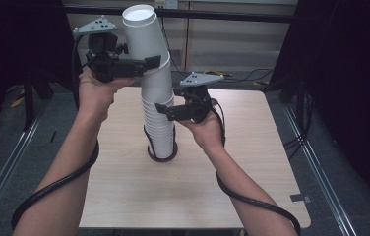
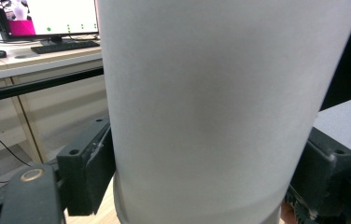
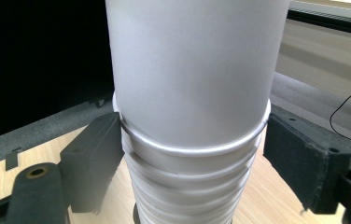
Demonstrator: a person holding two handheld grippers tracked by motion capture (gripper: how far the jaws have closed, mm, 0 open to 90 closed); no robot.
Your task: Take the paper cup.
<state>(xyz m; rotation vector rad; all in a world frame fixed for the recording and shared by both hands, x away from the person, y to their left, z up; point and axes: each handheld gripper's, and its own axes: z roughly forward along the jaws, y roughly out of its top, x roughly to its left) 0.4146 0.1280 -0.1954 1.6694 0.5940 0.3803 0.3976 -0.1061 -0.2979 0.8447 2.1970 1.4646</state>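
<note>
High view shows your left gripper (image 1: 157, 61) clamped on the tall white paper cup (image 1: 145, 42) at the top, tilted and seated in the stack of white paper cups (image 1: 157, 123); that stack stands on a dark round base (image 1: 162, 156) on the light wooden table (image 1: 252, 162); your right gripper (image 1: 162, 107) grips the stack's upper rims, jaws pressing both sides.

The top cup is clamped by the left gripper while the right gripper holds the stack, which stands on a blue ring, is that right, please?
Only the colour is wrong: the ring under the stack is dark brown, as the high view shows. The left gripper clamps the top cup; the right gripper holds the stack.
</note>
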